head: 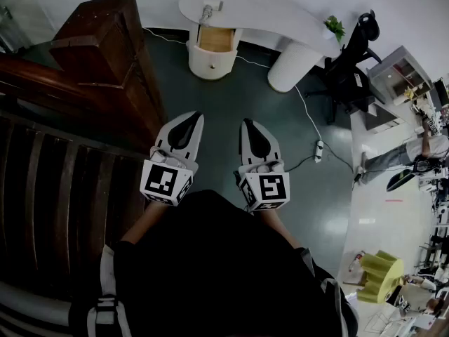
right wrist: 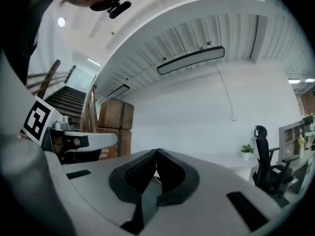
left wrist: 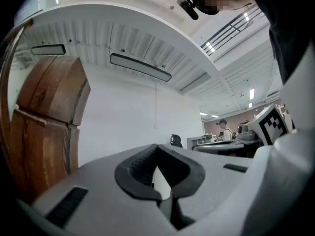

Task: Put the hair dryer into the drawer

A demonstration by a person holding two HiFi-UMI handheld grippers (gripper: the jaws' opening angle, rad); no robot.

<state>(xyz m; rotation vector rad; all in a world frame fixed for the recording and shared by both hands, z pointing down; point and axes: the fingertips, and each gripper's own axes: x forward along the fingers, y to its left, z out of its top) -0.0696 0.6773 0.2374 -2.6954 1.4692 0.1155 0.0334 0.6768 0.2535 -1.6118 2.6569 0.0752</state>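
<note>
Our left gripper (head: pixel 189 123) and right gripper (head: pixel 250 128) hang side by side, both pairs of jaws pressed together on nothing, well short of the white desk (head: pixel 266 9), each carrying a cube of black-and-white square markers. We see a dark teal floor (head: pixel 231 104) running up to that desk, a brown wooden staircase (head: pixel 98 55) to the desk's left and a black office chair (head: pixel 349 72) at its right end. In the desk's rounded pedestal the drawer (head: pixel 215 39) stands open, and the hair dryer (head: pixel 208 11) lies on the desk top just above it, too small for us to read any label.
</note>
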